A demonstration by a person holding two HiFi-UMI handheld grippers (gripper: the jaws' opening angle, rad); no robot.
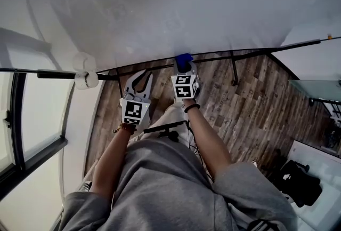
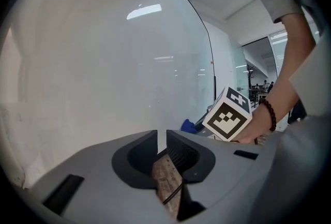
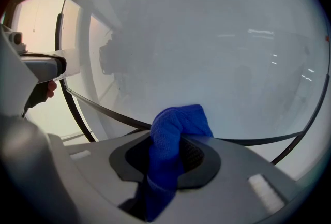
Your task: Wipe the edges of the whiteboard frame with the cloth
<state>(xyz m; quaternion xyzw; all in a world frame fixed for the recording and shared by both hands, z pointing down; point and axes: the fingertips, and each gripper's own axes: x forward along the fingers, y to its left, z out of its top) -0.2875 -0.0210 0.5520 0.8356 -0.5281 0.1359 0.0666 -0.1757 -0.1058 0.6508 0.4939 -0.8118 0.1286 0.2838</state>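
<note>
A big whiteboard fills the top of the head view; its thin black bottom frame edge runs across below it. My right gripper is shut on a blue cloth, which presses against that bottom edge. In the right gripper view the cloth bulges out of the jaws of my right gripper, just in front of the frame. My left gripper hovers beside it on the left, a little below the frame, jaws closed on nothing. From the left gripper I see the cloth.
Brown wooden plank floor lies below. A black stand leg of the board drops to the floor right of the cloth. A white fitting hangs at the frame's left. Windows stand on the left; a black bag lies at right.
</note>
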